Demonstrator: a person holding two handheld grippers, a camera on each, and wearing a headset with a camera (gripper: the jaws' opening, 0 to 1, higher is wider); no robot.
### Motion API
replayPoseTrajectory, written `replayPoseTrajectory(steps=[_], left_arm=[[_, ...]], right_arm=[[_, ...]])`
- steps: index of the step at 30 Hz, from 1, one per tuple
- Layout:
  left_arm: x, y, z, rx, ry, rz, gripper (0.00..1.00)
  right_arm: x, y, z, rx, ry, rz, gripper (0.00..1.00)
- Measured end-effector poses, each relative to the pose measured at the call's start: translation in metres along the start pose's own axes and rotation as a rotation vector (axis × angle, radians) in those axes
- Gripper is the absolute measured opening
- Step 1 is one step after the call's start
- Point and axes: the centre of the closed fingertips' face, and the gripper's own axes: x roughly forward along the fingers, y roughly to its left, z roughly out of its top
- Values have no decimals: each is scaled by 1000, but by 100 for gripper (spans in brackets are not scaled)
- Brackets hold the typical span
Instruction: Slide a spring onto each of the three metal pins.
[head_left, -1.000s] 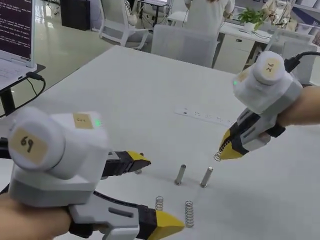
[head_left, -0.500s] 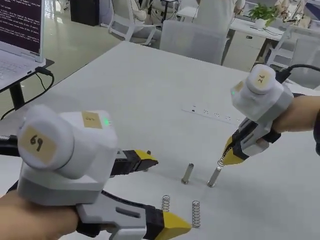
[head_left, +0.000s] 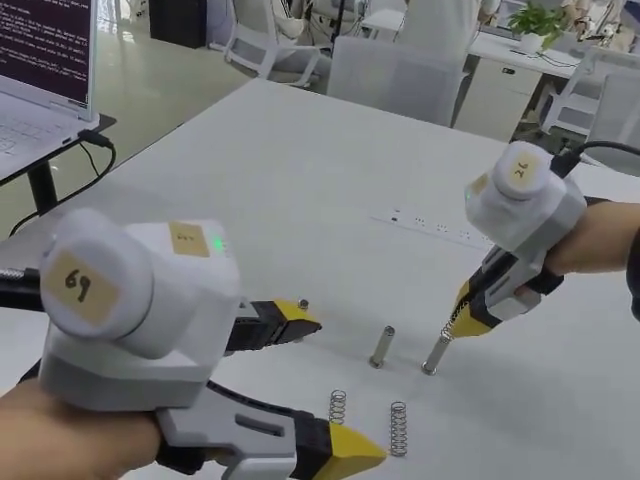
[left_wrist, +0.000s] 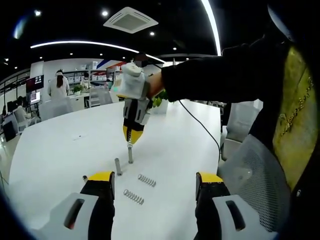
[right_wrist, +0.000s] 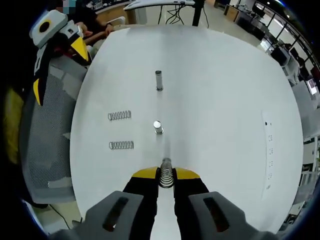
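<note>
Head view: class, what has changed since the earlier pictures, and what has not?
The right gripper, shut on a steel coil spring, came down until the spring met the top of the rightmost metal pin. The two loose springs and the open left gripper stayed put.

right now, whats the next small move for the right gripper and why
Probably ease the right gripper down along the axis of the nearest pin, then open it. It is shut on a spring whose lower end appears to sit at that pin's top, so the spring looks started but not yet slid down. On the table lie two more springs.
</note>
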Motion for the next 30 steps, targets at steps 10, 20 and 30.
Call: replayPoseTrajectory(steps=[10, 20, 30], left_arm=[[0, 0, 0, 0, -2, 0, 60], [0, 0, 0, 1, -1, -5, 58], [0, -1, 0, 0, -3, -8, 58]], right_arm=[[3, -1, -1, 1, 3, 0, 8], [7, -1, -3, 5, 7, 6, 8], [13, 0, -3, 3, 14, 13, 8]])
